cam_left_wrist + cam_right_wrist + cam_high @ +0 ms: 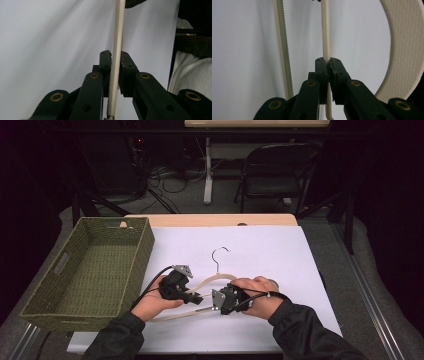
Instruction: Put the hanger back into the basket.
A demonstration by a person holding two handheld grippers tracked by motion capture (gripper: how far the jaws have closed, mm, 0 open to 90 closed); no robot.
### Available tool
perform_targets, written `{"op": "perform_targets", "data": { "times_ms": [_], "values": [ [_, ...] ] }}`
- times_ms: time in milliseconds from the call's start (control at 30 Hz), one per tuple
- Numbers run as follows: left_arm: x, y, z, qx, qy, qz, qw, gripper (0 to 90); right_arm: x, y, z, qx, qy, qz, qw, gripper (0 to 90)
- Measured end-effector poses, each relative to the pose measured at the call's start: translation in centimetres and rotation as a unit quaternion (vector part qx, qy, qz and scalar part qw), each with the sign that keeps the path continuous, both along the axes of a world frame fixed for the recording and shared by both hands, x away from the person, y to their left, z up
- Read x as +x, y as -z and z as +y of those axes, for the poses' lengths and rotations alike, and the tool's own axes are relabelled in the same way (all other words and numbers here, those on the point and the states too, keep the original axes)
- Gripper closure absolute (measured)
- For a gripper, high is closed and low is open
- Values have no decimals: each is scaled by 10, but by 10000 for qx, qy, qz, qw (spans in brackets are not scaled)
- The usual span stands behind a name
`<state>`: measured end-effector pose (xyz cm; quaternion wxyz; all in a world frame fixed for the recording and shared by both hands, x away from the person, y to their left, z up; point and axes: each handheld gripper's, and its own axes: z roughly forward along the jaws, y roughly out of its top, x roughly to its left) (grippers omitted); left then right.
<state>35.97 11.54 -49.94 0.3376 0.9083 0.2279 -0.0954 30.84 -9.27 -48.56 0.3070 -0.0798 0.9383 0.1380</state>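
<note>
A cream hanger (221, 278) with a metal hook (219, 253) lies on the white sheet near the table's front. My left gripper (199, 297) comes in from the left and is shut on one of its thin lower bars (119, 30), which runs up between the jaws (115, 56). My right gripper (220, 306) comes in from the right and is shut (328, 61) on a thin cream strip (325, 32) of the hanger. Beside that strip are the ridged bar (283, 50) and the hanger's broad curved shoulder (404, 50). A hand holds each gripper.
A green woven basket (144, 251) stands at the table's left, close to the left hand. The white sheet (265, 252) stretches bare behind and to the right of the hanger. A folding chair (280, 170) and table legs stand beyond the far edge.
</note>
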Motion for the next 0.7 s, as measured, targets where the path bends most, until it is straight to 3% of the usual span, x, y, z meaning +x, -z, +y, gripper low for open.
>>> {"op": "perform_targets", "data": {
  "times_ms": [33,200,333,400,433,467,500,533,567,600,633,700],
  "values": [
    [-1,0,-1,62,-64,-80,9999,832,0,0,0,-2,6,2,10000,853],
    [0,1,-1,-13,-8,68,10000,852,0,1,0,22,11,6,10000,849],
    [1,2,0,-20,11,84,10000,862,2,-1,-2,183,108,218,9995,768],
    [1,3,1,-33,-15,57,10000,866,2,-1,-3,274,125,232,9993,747],
    [2,4,2,-157,15,212,9997,869,3,-2,-5,471,125,147,9987,725],
    [2,4,2,-157,15,212,9997,869,3,-2,-5,471,125,147,9987,725],
    [2,4,3,-117,-35,132,9998,869,3,-4,-7,650,113,90,9978,724],
    [2,4,3,-117,-35,132,9998,869,3,-4,-7,650,113,90,9978,724],
    [2,2,4,-135,-76,91,9998,870,0,-15,-10,327,243,358,9985,718],
    [2,2,4,-135,-76,91,9998,870,0,-15,-10,327,243,358,9985,718],
    [1,0,5,-145,-182,2,9997,870,-1,-14,-13,738,204,157,9969,712],
    [2,-2,8,-205,-226,-23,9995,871,-2,-18,-17,819,228,158,9963,704]
  ]
}}
